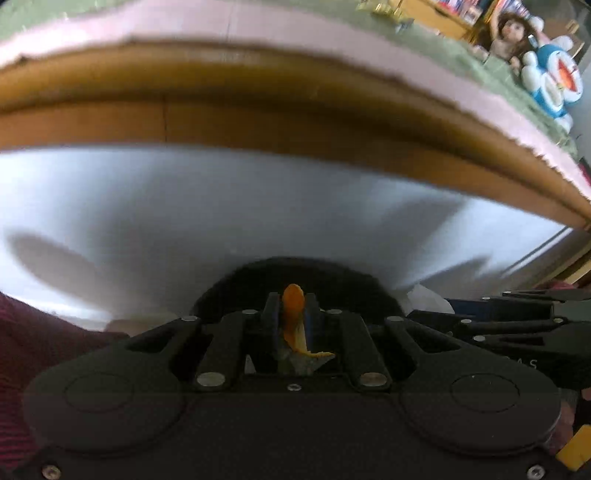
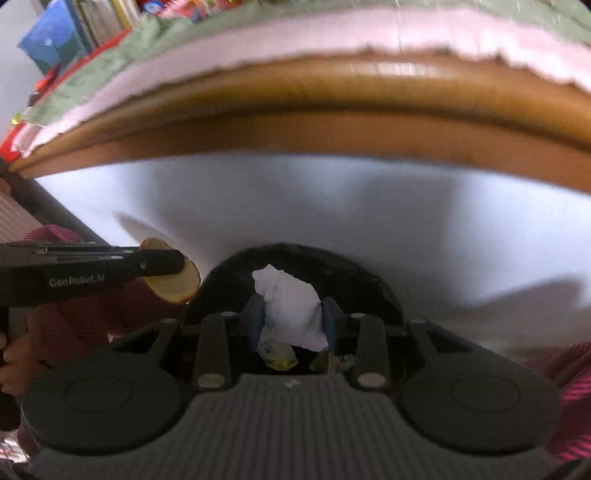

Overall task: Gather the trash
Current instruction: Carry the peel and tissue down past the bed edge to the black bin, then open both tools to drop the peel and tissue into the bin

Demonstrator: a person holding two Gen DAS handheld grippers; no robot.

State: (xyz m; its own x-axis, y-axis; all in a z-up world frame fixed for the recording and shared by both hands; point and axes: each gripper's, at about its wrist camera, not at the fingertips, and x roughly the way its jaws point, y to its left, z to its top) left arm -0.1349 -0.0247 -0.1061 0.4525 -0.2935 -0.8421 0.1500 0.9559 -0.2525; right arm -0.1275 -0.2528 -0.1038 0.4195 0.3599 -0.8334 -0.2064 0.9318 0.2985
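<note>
My left gripper (image 1: 291, 301) is shut on a curled orange peel (image 1: 293, 321), held over the dark mouth of a black bin (image 1: 258, 266). In the right wrist view the same gripper (image 2: 173, 264) comes in from the left, with the peel (image 2: 177, 286) beside the bin's rim (image 2: 236, 262). My right gripper (image 2: 291, 310) is shut on a crumpled white paper (image 2: 284, 291) directly above the bin. Yellowish wrappers (image 2: 277, 354) lie inside, under the paper. From the left wrist view, the right gripper (image 1: 443, 310) shows side-on at the right with the white paper (image 1: 428, 297).
A wooden table edge (image 1: 258, 122) arches above, covered by pink (image 1: 258, 26) and green cloths. A doll (image 1: 511, 35) and a blue-white toy (image 1: 557, 81) sit at its right end, and books (image 2: 99, 18) stand at the left. Maroon sleeves (image 2: 74, 321) flank the grippers. A white surface (image 1: 221, 206) lies behind the bin.
</note>
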